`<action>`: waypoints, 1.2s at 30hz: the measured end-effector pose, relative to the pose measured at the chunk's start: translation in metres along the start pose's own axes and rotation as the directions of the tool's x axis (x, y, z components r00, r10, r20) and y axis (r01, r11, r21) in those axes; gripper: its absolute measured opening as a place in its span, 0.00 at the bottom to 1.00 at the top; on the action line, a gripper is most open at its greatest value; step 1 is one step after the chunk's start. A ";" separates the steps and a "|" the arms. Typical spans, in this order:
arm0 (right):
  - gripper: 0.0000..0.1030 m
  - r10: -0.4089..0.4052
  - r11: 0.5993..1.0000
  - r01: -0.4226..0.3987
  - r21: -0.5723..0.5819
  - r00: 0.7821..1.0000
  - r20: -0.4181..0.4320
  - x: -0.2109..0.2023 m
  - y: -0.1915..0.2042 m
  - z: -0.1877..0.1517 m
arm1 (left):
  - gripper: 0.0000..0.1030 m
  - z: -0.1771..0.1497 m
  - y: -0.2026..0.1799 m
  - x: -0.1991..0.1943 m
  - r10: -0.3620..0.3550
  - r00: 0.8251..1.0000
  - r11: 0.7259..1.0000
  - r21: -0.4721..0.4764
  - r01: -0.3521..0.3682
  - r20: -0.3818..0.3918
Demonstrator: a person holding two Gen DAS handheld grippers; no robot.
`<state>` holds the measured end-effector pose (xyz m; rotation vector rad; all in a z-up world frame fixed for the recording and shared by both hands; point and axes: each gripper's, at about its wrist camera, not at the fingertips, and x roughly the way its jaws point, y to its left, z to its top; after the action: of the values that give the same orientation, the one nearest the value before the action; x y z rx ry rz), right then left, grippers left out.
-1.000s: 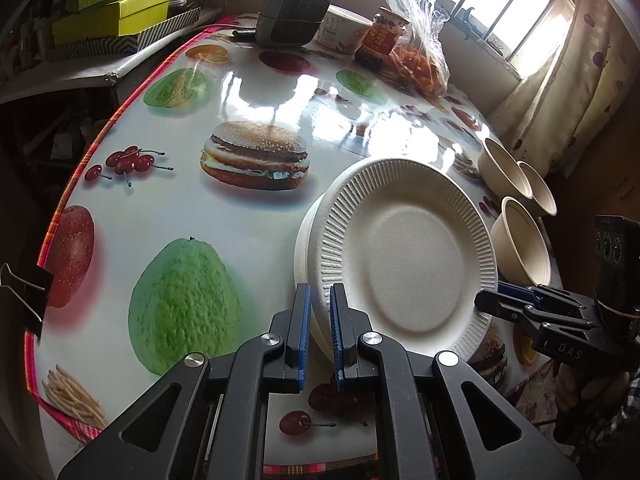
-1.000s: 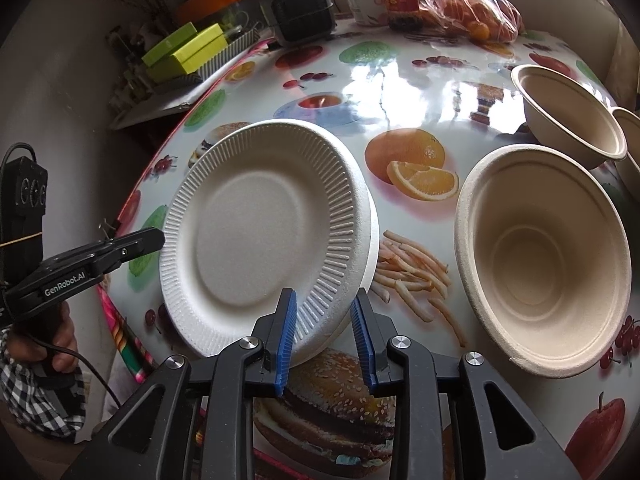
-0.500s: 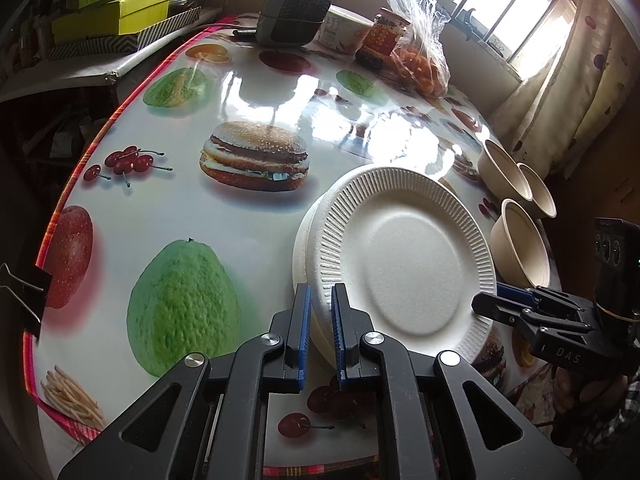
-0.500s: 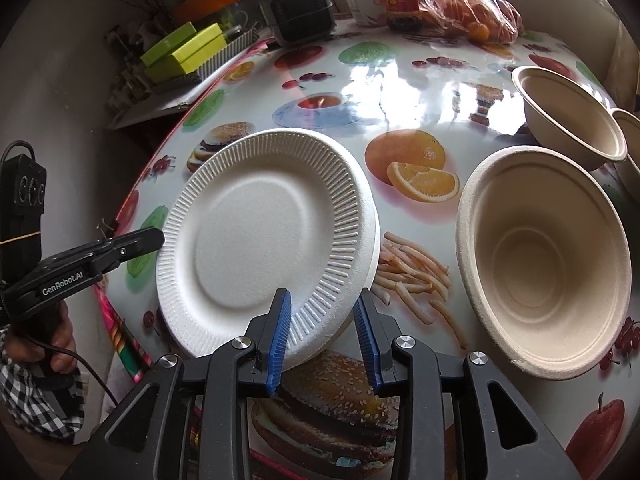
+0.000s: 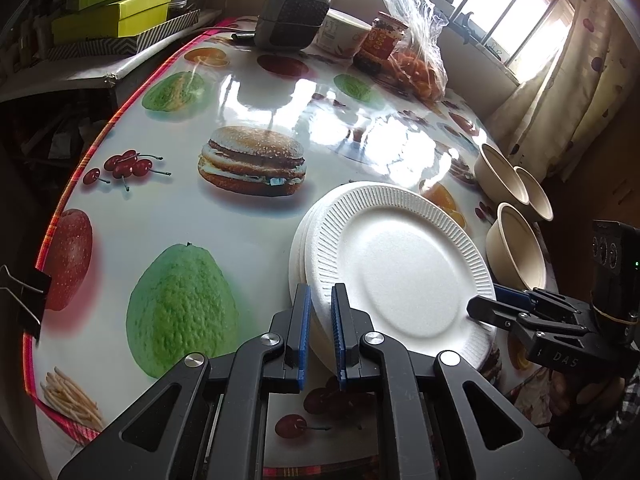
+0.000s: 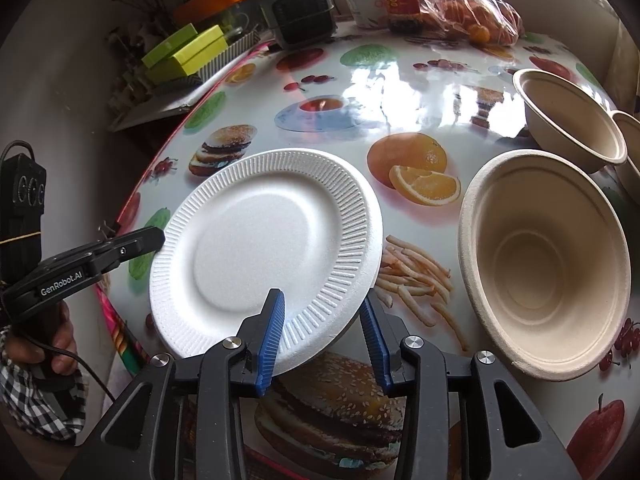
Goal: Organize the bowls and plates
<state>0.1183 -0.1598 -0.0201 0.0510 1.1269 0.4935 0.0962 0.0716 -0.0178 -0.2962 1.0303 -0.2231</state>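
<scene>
A white ribbed foam plate (image 5: 400, 264) (image 6: 264, 256) lies on top of other white plates (image 5: 298, 256) near the table's front edge. My left gripper (image 5: 320, 292) is shut on the top plate's near rim, and it shows at the plate's left edge (image 6: 156, 240) in the right wrist view. My right gripper (image 6: 320, 300) (image 5: 492, 308) straddles the opposite rim. Its jaws are opening and its blue pads (image 6: 272, 328) stand off the plate. Three beige bowls stand to the right: a near one (image 6: 544, 264) (image 5: 520, 252) and two behind (image 6: 572, 128) (image 6: 632, 140).
The round table (image 5: 160, 220) wears a glossy food-print cloth. At the back stand a dark heater (image 5: 292, 16), a paper cup (image 5: 344, 36), a jar (image 5: 384, 40) and a bag of oranges (image 5: 416, 64). Green boxes (image 5: 112, 12) lie on a side shelf. A binder clip (image 5: 24, 292) grips the cloth edge.
The right gripper's jaws have spread off the plate rim. The top plate has sunk from a tilt to lie flatter on the stack. The left gripper has stayed shut.
</scene>
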 end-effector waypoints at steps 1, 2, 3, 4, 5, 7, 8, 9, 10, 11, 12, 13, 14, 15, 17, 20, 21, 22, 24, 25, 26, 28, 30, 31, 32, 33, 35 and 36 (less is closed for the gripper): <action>0.38 0.000 1.000 0.000 -0.001 1.000 0.000 0.000 0.000 0.000 | 0.10 0.000 0.000 0.000 0.000 1.000 1.000 0.001 0.000 0.000; 0.39 0.001 1.000 -0.001 -0.001 1.000 -0.001 0.000 0.000 0.000 | 0.10 0.000 0.000 0.000 -0.001 1.000 1.000 0.000 0.001 0.001; 0.41 0.002 1.000 -0.002 -0.001 1.000 -0.002 0.000 0.001 0.000 | 0.10 0.000 0.000 0.000 -0.003 1.000 1.000 -0.003 0.003 0.001; 0.42 0.005 1.000 -0.005 0.000 1.000 -0.004 0.000 0.001 0.000 | 0.10 0.000 0.000 0.000 -0.006 1.000 1.000 -0.004 0.006 0.000; 0.44 0.008 1.000 -0.008 0.000 1.000 -0.005 0.000 0.001 0.000 | 0.11 0.000 0.000 -0.001 -0.008 1.000 1.000 -0.005 0.008 0.002; 0.46 0.008 1.000 -0.008 -0.002 1.000 -0.005 0.000 0.002 -0.001 | 0.14 0.000 0.000 -0.001 -0.012 1.000 1.000 -0.008 0.012 0.003; 0.46 0.008 1.000 -0.008 -0.003 1.000 -0.005 0.000 0.003 -0.001 | 0.16 0.000 0.000 -0.001 -0.016 1.000 1.000 -0.009 0.016 0.003; 0.46 0.007 1.000 -0.007 -0.003 1.000 -0.004 0.000 0.003 -0.001 | 0.16 0.000 0.000 -0.001 -0.021 1.000 1.000 -0.008 0.021 0.004; 0.46 0.005 1.000 -0.005 -0.004 1.000 -0.003 0.000 0.003 -0.001 | 0.16 0.000 0.000 -0.002 -0.024 1.000 1.000 -0.010 0.024 0.006; 0.46 0.004 1.000 -0.004 -0.003 1.000 -0.002 0.000 0.003 -0.001 | 0.17 0.000 0.001 -0.002 -0.026 1.000 1.000 -0.011 0.026 0.009; 0.47 0.004 1.000 -0.004 0.000 1.000 -0.002 0.000 0.003 -0.001 | 0.22 0.001 0.001 -0.002 -0.026 1.000 1.000 -0.012 0.026 0.009; 0.48 0.003 1.000 -0.003 0.004 1.000 -0.002 0.001 0.003 -0.001 | 0.25 0.001 0.002 -0.002 -0.024 1.000 1.000 -0.018 0.024 0.008; 0.50 0.001 1.000 -0.001 0.007 1.000 -0.002 0.001 0.002 -0.001 | 0.30 0.001 0.003 -0.001 -0.026 1.000 0.999 -0.024 0.026 0.009; 0.53 0.002 1.000 -0.002 0.009 1.000 -0.002 0.001 0.002 -0.002 | 0.33 0.001 0.004 -0.001 -0.029 1.000 0.999 -0.027 0.029 0.008; 0.55 0.002 1.000 -0.002 0.014 1.000 -0.007 0.002 0.001 -0.003 | 0.34 0.001 0.006 0.001 -0.027 1.000 0.999 -0.037 0.027 0.003; 0.55 0.000 1.000 0.000 0.016 1.000 -0.011 0.004 0.001 -0.003 | 0.34 0.001 0.008 0.005 -0.035 0.999 0.998 -0.046 0.034 -0.008; 0.55 -0.001 1.000 0.001 0.019 1.000 -0.011 0.004 0.000 -0.002 | 0.34 0.001 0.009 0.007 -0.039 0.999 0.998 -0.047 0.039 -0.012; 0.55 0.001 1.000 -0.001 0.022 1.000 -0.012 0.005 0.000 -0.001 | 0.34 0.001 0.009 0.008 -0.046 0.999 0.998 -0.054 0.045 -0.017; 0.55 0.004 1.000 -0.003 0.023 1.000 -0.015 0.006 0.000 0.000 | 0.34 0.001 0.011 0.012 -0.070 0.997 0.995 -0.075 0.068 -0.028; 0.55 0.004 1.000 -0.003 0.024 1.000 -0.016 0.006 0.000 0.000 | 0.34 0.000 0.012 0.014 -0.078 0.996 0.994 -0.082 0.074 -0.036; 0.55 0.005 1.000 -0.004 0.025 1.000 -0.019 0.007 0.000 0.000 | 0.34 0.000 0.012 0.017 -0.077 0.996 0.993 -0.091 0.072 -0.043; 0.55 0.007 1.000 -0.007 0.027 1.000 -0.027 0.010 0.001 0.002 | 0.34 -0.001 0.014 0.020 -0.078 0.996 0.992 -0.101 0.072 -0.053; 0.55 0.009 1.000 -0.008 0.029 1.000 -0.030 0.013 0.001 0.002 | 0.34 -0.001 0.014 0.020 -0.086 0.995 0.991 -0.103 0.080 -0.056; 0.55 0.010 0.999 -0.009 0.031 0.999 -0.032 0.014 0.001 0.003 | 0.34 -0.001 0.013 0.020 -0.081 0.995 0.992 -0.097 0.076 -0.053; 0.55 0.009 0.999 -0.008 0.034 0.999 -0.035 0.015 0.001 0.004 | 0.34 -0.001 0.012 0.020 -0.078 0.996 0.993 -0.094 0.073 -0.051; 0.55 0.007 0.999 -0.005 0.035 0.999 -0.036 0.016 0.001 0.004 | 0.34 0.000 0.012 0.020 -0.076 0.996 0.993 -0.092 0.072 -0.050; 0.55 0.004 0.999 -0.002 0.038 0.999 -0.036 0.017 0.001 0.006 | 0.33 0.002 0.012 0.020 -0.074 0.996 0.993 -0.091 0.069 -0.050; 0.55 0.005 0.999 -0.004 0.041 0.999 -0.037 0.018 0.001 0.007 | 0.32 0.002 0.012 0.020 -0.071 0.996 0.994 -0.091 0.067 -0.049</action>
<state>0.1301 -0.1505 -0.0319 0.0799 1.1734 0.4774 0.1085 0.0764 -0.0366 -0.4096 1.0845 -0.2485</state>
